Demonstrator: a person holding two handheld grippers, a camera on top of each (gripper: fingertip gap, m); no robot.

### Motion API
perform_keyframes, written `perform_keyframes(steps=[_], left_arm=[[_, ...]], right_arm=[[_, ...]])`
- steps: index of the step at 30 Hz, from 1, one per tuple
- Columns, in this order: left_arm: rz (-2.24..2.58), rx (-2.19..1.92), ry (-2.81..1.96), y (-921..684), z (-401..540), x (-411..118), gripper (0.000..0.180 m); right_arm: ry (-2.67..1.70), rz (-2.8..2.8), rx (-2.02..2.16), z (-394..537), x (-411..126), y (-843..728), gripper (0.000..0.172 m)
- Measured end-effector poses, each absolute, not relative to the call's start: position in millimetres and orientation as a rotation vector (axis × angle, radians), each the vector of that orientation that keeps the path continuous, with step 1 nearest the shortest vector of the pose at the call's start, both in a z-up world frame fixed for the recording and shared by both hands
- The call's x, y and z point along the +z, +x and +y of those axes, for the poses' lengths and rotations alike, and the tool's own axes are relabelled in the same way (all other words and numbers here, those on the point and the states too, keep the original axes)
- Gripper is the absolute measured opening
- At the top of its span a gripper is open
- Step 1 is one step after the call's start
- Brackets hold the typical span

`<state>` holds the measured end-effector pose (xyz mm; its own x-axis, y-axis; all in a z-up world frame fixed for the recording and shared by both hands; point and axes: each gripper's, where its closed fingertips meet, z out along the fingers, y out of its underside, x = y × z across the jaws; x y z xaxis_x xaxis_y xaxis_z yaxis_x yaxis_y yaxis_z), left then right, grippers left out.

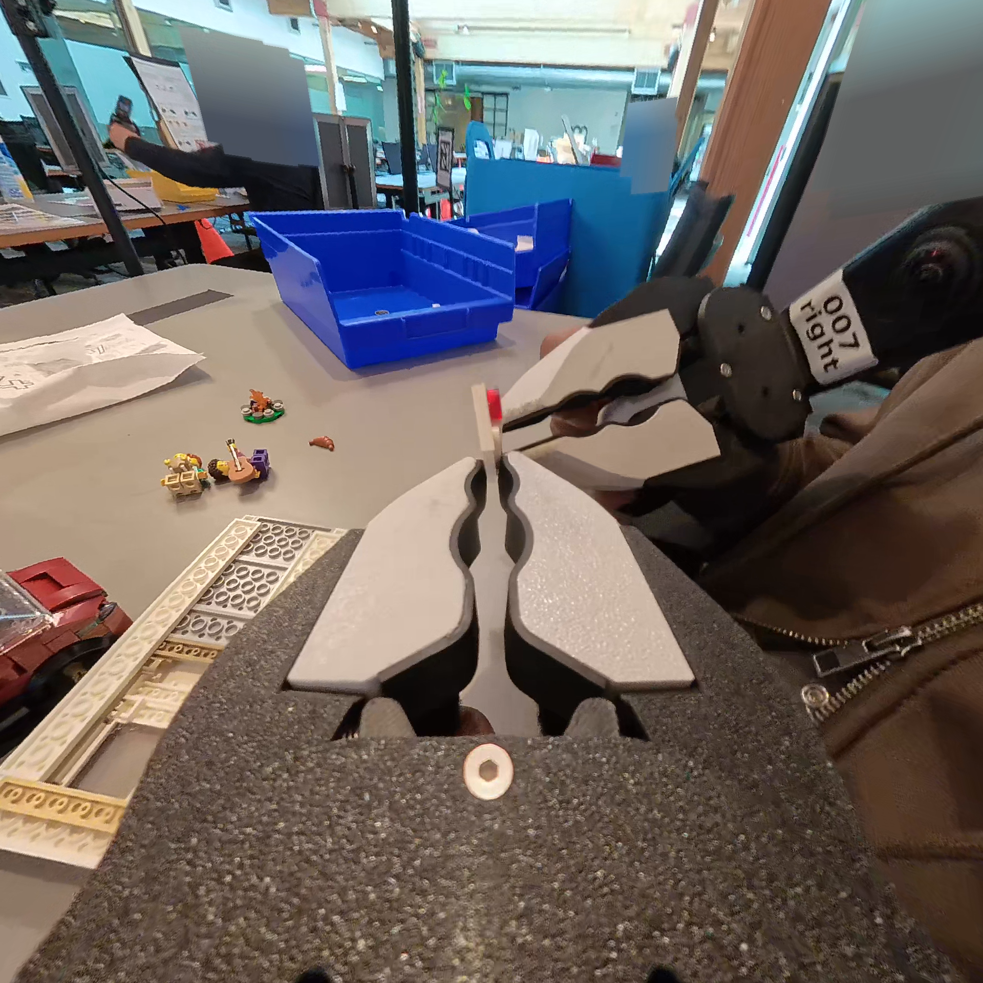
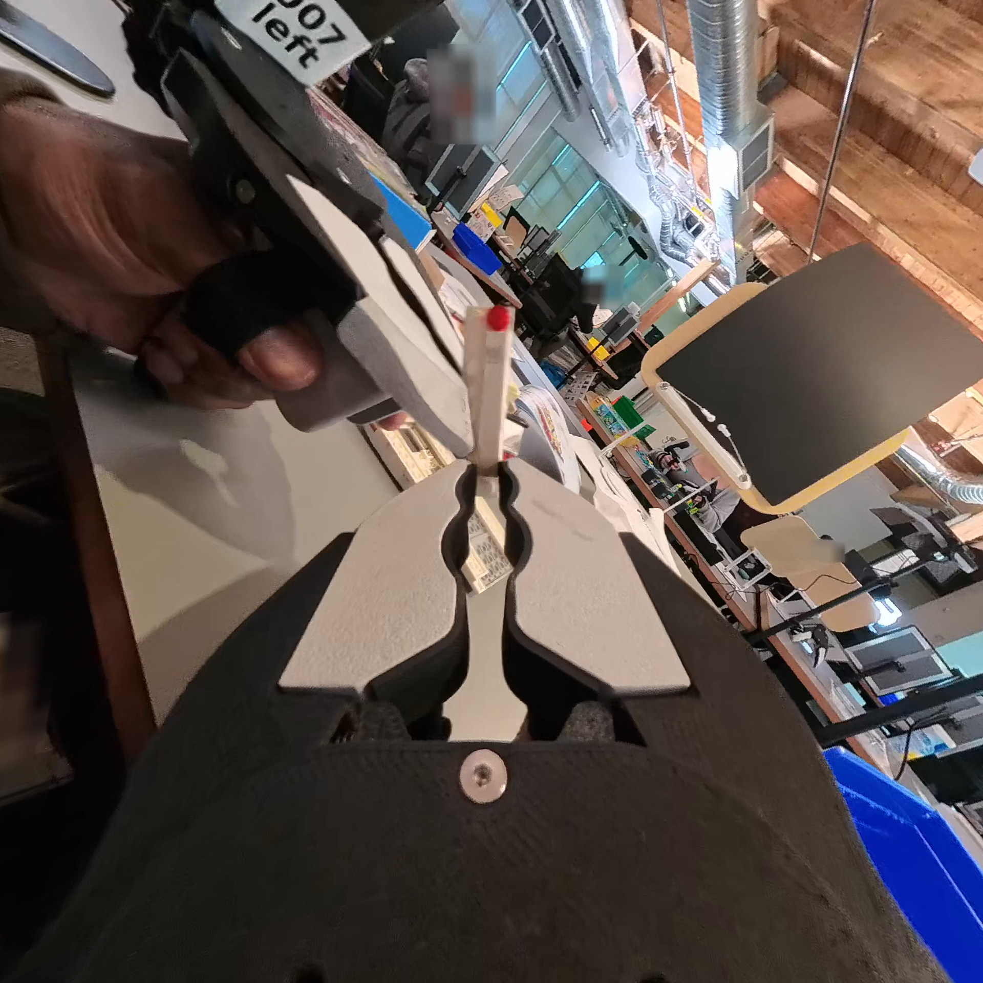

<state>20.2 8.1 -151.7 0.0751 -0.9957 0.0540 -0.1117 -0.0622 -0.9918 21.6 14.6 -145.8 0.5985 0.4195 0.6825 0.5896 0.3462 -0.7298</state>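
Above the grey table [image 1: 133, 532], the left gripper [image 1: 492, 468] is clamping the lower end of an upright pale strip [image 1: 485, 425] topped by a red stud [image 1: 494, 402], while the right gripper [image 1: 505, 423], entering from the right, is pinching its side.

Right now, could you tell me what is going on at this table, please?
A person holds two grippers over the grey table. The left gripper pinches the lower end of a thin tan toy-brick plate carrying a small red stud. The right gripper clamps the same plate from the side. Toy figures and a blue plastic bin lie beyond.
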Motion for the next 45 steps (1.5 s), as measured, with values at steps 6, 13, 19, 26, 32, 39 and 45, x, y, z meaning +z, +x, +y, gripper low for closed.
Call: perform_keyframes(steps=[6, 13, 19, 26, 32, 39, 45], left_arm=[[1.235, -1.063, -1.35, 20.7, 9.3, -154.3, 0.005], [1.212, -0.993, -1.371, 20.2, 16.8, -156.3, 0.005], [1.122, -0.989, -1.422, 10.4, 34.0, -154.1, 0.004], [1.134, -1.124, -1.418, 13.9, 22.8, -151.2, 0.004], [1.175, -1.173, -1.394, 16.4, 13.5, -150.6, 0.004], [1.254, -1.154, -1.396, 17.9, 6.4, -156.9, 0.004], [1.291, -1.06, -1.382, 16.1, 8.8, -161.4, 0.004]], right_arm=[[-1.269, -1.009, -0.165, 14.2, -147.5, 22.3, 0.007], [-1.28, -0.989, -0.132, 13.8, -149.3, 23.3, 0.0], [-1.261, -0.986, -0.139, 11.8, -154.9, 9.3, 0.0], [-1.267, -0.916, -0.162, 20.0, -146.5, 21.7, 0.008], [-1.26, -0.928, -0.128, 16.9, -145.0, 19.0, 0.015], [-1.26, -1.022, -0.113, 11.5, -151.5, 16.6, 0.012], [-1.29, -1.014, -0.106, 12.7, -154.3, 16.5, 0.008]])
